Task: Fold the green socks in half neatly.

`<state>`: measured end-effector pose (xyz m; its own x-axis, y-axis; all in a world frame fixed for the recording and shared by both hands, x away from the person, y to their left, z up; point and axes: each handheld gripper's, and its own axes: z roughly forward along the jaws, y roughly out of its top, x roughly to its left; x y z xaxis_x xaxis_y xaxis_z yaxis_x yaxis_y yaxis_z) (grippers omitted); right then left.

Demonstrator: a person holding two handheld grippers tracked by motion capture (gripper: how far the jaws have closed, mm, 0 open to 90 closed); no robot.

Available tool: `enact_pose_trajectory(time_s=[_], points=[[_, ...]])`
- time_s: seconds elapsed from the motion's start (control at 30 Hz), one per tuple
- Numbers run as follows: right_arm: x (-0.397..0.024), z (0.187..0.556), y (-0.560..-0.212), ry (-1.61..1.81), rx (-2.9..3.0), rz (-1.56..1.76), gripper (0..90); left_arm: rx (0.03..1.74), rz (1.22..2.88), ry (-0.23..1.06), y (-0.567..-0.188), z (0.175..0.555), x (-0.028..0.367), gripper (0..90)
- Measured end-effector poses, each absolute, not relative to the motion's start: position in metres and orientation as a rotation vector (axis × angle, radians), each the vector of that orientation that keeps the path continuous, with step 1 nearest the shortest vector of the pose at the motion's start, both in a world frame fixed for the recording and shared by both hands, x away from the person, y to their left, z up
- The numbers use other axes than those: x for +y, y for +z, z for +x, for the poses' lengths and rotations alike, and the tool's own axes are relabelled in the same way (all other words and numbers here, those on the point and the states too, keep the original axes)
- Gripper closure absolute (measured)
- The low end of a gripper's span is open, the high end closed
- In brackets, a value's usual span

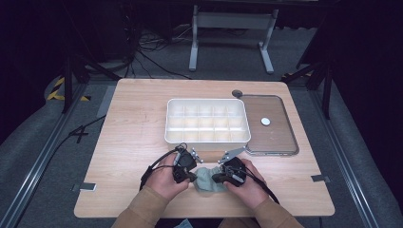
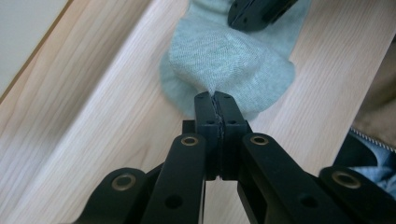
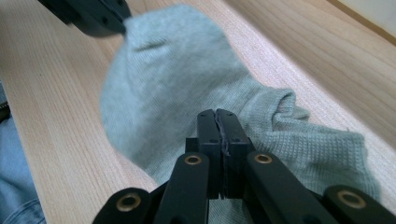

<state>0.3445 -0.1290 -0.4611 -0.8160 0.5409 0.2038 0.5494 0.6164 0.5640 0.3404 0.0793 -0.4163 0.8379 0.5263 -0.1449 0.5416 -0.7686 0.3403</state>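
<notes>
Your left gripper (image 2: 215, 100) is clamped tight on one end of the grey sock (image 2: 224, 60); your right gripper (image 3: 217, 116) pinches the other end. Sock sits bunched between them on the table (image 1: 128, 137), near edge, below the white divided tray (image 1: 207, 140).

No readable text, labels, brand marks or numbers anywhere; the only sign-like marking is yellow-black hazard striping (image 1: 61, 90) on the floor far left of the table (image 1: 138, 123), no words on it
</notes>
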Motion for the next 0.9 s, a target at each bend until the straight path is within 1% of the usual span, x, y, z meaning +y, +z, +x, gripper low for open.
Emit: enact_pose_trajectory(time_s=[0.13,0.17,0.2,0.23,0.27,0.33,0.37,0.4,0.57,0.6,0.63,0.67,0.7,0.8,0.9], points=[[-0.129,0.344,-0.461,-0.989,-2.813,-0.950,90.0,0.839,2.708,-0.102,-0.425,0.344,0.080,89.6],[-0.129,0.344,-0.461,-0.989,-2.814,-0.950,90.0,0.844,2.710,-0.089,-0.429,0.345,0.079,89.5],[-0.129,0.344,-0.461,-0.989,-2.814,-0.950,90.0,0.853,2.713,-0.074,-0.430,0.345,0.078,85.8],[-0.129,0.344,-0.461,-0.989,-2.813,-0.950,90.0,0.868,2.706,-0.059,-0.431,0.345,0.078,77.3],[-0.129,0.344,-0.461,-0.988,-2.813,-0.950,90.0,0.881,2.685,-0.085,-0.431,0.347,0.079,68.2],[-0.129,0.344,-0.461,-0.988,-2.814,-0.952,90.0,0.885,2.643,-0.180,-0.434,0.348,0.079,57.6],[-0.129,0.344,-0.461,-0.988,-2.813,-0.952,90.0,0.878,2.646,-0.218,-0.436,0.348,0.078,54.1],[-0.129,0.344,-0.461,-0.987,-2.813,-0.953,90.0,0.880,2.655,-0.232,-0.440,0.348,0.076,53.4],[-0.128,0.344,-0.461,-0.982,-2.824,-0.953,90.0,0.891,2.649,-0.229,-0.443,0.348,0.069,53.3],[-0.128,0.343,-0.461,-0.984,-2.826,-0.951,90.0,0.873,2.655,-0.236,-0.444,0.348,0.067,56.7],[-0.128,0.343,-0.461,-0.984,-2.826,-0.952,90.0,0.855,2.665,-0.257,-0.444,0.348,0.066,71.2],[-0.128,0.343,-0.461,-0.985,-2.826,-0.952,90.0,0.847,2.667,-0.278,-0.445,0.347,0.066,78.5],[-0.128,0.343,-0.461,-0.985,-2.826,-0.952,90.0,0.839,2.660,-0.280,-0.446,0.347,0.065,83.3],[-0.128,0.343,-0.460,-0.978,-2.823,-0.964,90.0,0.822,2.664,-0.267,-0.443,0.347,0.065,85.0],[-0.128,0.342,-0.460,-0.982,-2.822,-0.964,90.0,0.788,2.634,-0.239,-0.437,0.346,0.065,85.3]])
